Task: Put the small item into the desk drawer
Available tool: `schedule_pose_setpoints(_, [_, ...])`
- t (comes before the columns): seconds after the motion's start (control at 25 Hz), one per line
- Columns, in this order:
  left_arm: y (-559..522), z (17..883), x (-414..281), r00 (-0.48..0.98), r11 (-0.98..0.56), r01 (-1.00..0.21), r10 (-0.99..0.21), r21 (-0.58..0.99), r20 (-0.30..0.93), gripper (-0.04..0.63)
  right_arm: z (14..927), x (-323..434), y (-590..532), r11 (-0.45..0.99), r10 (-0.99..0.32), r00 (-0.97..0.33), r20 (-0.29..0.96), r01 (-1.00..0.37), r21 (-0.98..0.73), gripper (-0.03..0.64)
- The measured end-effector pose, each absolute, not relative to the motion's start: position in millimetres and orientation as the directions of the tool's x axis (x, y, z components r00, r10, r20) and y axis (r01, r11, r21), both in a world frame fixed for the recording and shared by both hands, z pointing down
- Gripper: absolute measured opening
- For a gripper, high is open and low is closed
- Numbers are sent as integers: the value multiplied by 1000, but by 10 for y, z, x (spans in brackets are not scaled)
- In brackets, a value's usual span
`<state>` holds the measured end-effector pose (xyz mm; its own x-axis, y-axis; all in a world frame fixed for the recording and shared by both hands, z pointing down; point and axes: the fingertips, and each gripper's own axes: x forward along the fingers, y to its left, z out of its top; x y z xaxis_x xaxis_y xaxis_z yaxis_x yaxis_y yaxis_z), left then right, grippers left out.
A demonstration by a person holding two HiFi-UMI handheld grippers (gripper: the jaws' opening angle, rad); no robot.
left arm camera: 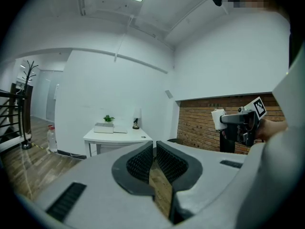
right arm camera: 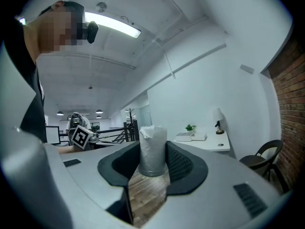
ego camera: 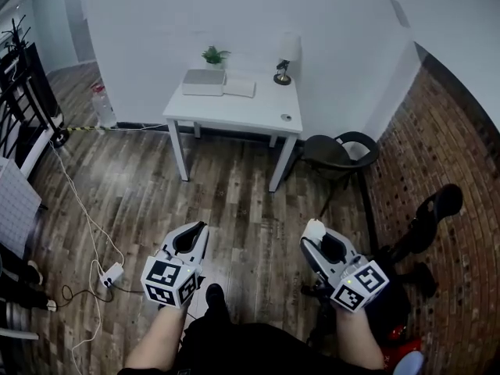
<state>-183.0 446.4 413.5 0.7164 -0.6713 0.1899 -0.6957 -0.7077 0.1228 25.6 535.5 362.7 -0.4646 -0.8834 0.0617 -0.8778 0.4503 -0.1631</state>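
Barely begun — the right gripper (right arm camera: 153, 162) clamps the small white item (right arm camera: 153, 147), well apart from the desk (ego camera: 234, 109). The left gripper (left arm camera: 154, 160) is pressed closed, empty. 2 steps remain (by my judgement): opening the drawer, stowing the item.

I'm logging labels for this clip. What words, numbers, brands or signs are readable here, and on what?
No text here can be read.
Left marker cube and right marker cube: black-and-white square patterns only, no letters or digits.
Bottle on the floor: any label is too small to read.
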Motion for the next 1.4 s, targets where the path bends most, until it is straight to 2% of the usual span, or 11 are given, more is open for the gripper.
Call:
schedule_pose_setpoints(0.4, [3281,4145,-2145,734,-721,-677,-650,148,196,31,3623,-159,4143,455,-872,-482,86,-863,-218,164])
schedule_pose_setpoints(0.72, [2731,4164,-2624,721,-704,-692,-665,159,196,31,3536,-525,3595,455,-871,-479,110,-871,-187,164])
schedule_pose_setpoints(0.88, [2603,4151,-2771,703,-684,-711,-684,165,192,31,3554,-685,3370,488,-846,-514,138,-853,-188,164])
schedule_pose_setpoints(1.08, [2431,4233,-2992,669,-646,-744,-712,172,214,31,3509,-839,3031,533,-822,-558,117,-825,-186,164])
schedule_pose_setpoints(1.4, [1976,4343,-3022,607,-590,-794,-749,150,266,31,3717,-632,2418,551,-804,-585,106,-800,-237,164])
